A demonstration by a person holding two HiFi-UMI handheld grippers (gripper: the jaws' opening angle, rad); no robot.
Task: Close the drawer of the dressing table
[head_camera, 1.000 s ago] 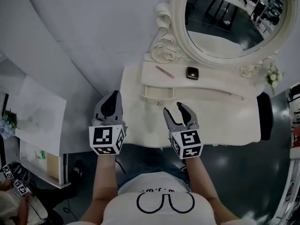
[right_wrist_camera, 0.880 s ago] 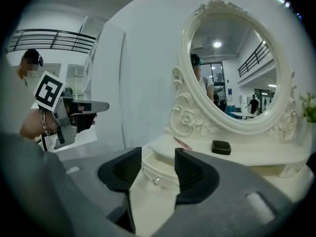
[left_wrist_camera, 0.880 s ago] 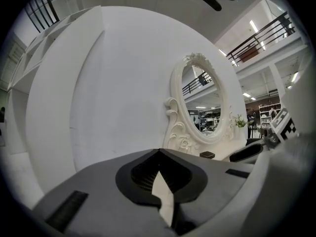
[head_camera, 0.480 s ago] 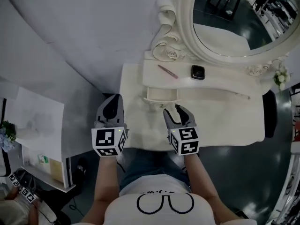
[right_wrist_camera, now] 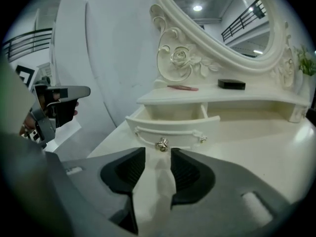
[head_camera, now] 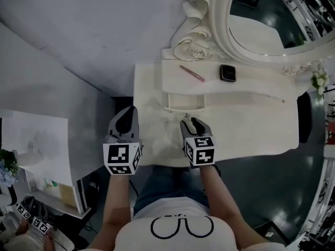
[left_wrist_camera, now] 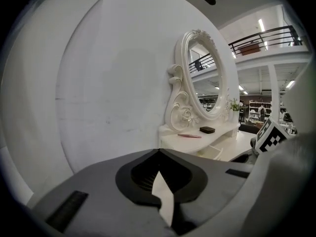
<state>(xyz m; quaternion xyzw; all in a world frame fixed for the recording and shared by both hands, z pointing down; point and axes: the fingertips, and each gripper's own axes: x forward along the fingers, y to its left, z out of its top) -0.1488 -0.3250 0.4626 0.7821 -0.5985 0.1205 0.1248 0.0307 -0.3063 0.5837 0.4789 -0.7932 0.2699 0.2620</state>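
The white dressing table [head_camera: 251, 132] has its small drawer [head_camera: 184, 103] pulled out under the raised shelf. In the right gripper view the drawer front [right_wrist_camera: 173, 130] faces me, its metal knob [right_wrist_camera: 162, 143] just beyond the jaw tips. My right gripper [head_camera: 191, 121] [right_wrist_camera: 158, 154] hovers over the tabletop right in front of the drawer. Its jaws are closing, a narrow gap remains, and nothing is between them. My left gripper [head_camera: 127, 114] [left_wrist_camera: 159, 152] is at the table's left edge, away from the drawer, its tips together and empty.
On the shelf lie a pink pen [head_camera: 192, 73] and a black box [head_camera: 227, 72], below the oval mirror [head_camera: 272, 20]. Small flowers [head_camera: 319, 80] stand at the right end. A grey wall lies behind, and a white cabinet [head_camera: 42, 150] stands to the left.
Both grippers have sunk toward the tabletop. The right gripper has neared the drawer front and its wide-open jaws have narrowed. The left gripper stayed shut.
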